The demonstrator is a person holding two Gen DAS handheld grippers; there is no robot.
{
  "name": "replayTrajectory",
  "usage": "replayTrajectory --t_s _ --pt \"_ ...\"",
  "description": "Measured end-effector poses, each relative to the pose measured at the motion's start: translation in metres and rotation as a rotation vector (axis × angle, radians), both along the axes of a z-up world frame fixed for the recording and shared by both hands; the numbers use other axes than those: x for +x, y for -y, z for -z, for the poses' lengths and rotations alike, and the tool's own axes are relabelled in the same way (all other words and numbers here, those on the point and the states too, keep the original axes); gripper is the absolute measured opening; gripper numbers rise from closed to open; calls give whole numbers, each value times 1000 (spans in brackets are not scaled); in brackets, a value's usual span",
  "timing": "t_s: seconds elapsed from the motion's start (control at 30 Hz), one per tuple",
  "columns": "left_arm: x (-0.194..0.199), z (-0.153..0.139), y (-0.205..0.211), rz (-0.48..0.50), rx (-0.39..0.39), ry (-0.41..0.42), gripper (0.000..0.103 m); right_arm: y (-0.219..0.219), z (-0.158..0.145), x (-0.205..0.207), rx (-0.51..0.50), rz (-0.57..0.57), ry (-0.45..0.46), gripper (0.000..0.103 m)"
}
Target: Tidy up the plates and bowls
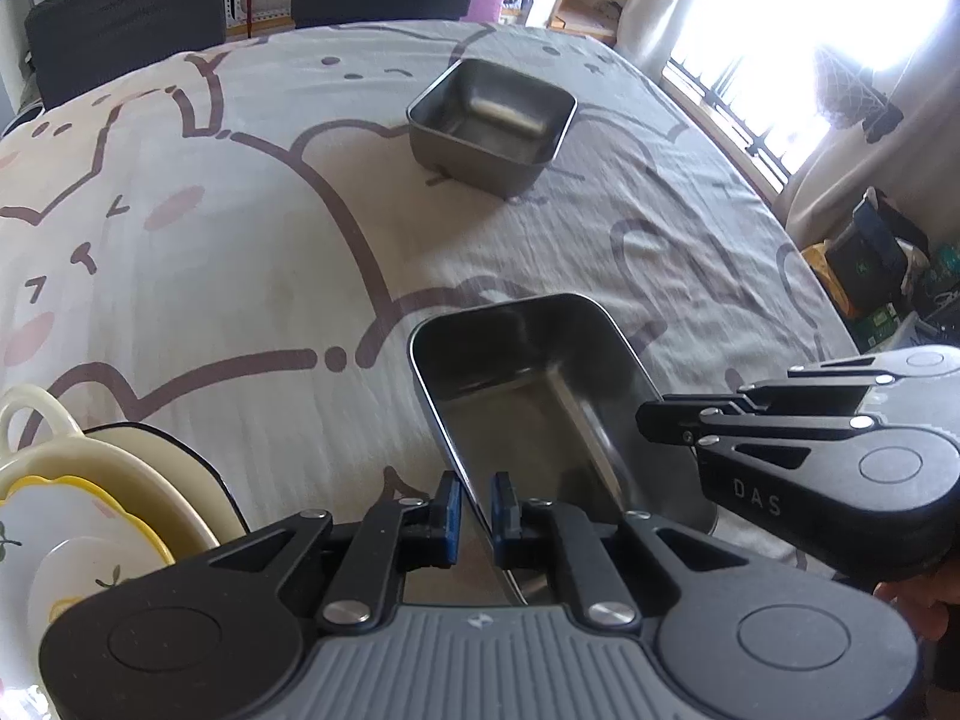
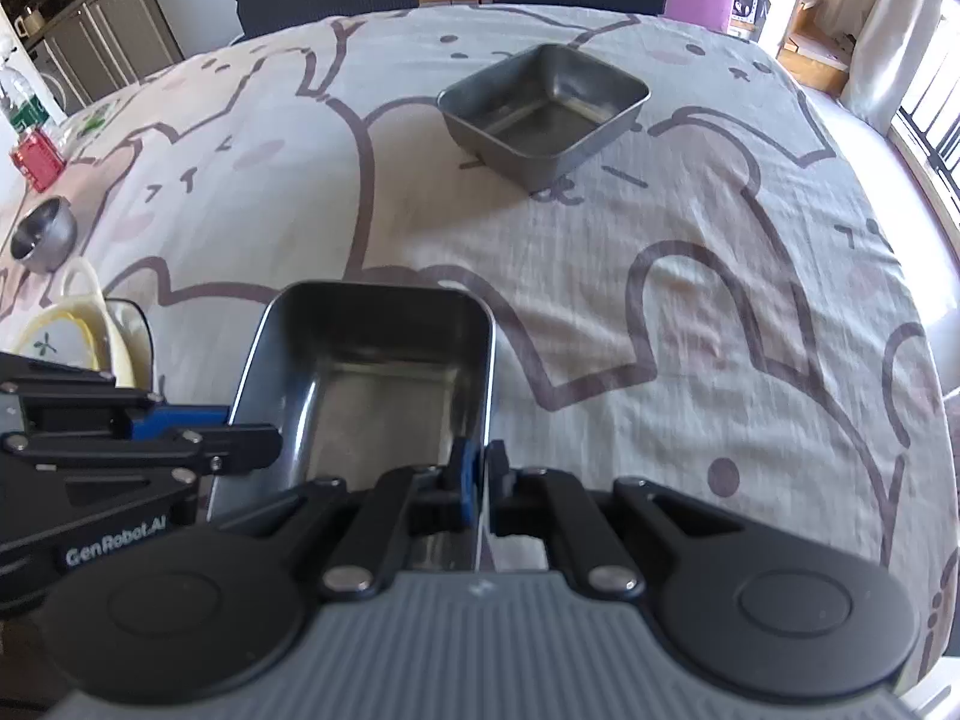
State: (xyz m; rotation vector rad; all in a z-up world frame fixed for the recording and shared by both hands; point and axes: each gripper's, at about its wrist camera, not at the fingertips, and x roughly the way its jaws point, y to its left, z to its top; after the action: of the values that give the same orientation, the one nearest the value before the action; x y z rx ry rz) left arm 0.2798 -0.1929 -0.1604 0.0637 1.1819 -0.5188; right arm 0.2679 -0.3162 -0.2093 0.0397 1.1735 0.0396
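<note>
A rectangular steel tray (image 1: 528, 396) is held near me by both grippers. My left gripper (image 1: 476, 507) is shut on its left wall. My right gripper (image 2: 478, 480) is shut on its right wall (image 2: 489, 384); it also shows in the left wrist view (image 1: 666, 420). The tray also shows in the right wrist view (image 2: 372, 372). A square steel tray (image 1: 492, 120) sits farther back on the table; it also shows in the right wrist view (image 2: 543, 114). A stack of cream and yellow bowls and plates (image 1: 90, 504) stands at the near left.
The table is covered with a cartoon-print cloth (image 1: 240, 240). A small round steel bowl (image 2: 43, 233), a red can (image 2: 36, 159) and a bottle (image 2: 18, 99) stand at the far left. Dark chairs (image 1: 126, 12) stand behind the table. A window is on the right.
</note>
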Motion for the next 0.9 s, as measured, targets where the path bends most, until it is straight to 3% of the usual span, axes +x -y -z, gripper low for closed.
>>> replayTrajectory --t_s 0.57,0.9 --pt "0 10 2 23 9 -23 10 0 9 2 -10 -21 -32 6" --pt "1 10 -1 16 8 -23 21 -1 13 5 -5 -19 -55 8"
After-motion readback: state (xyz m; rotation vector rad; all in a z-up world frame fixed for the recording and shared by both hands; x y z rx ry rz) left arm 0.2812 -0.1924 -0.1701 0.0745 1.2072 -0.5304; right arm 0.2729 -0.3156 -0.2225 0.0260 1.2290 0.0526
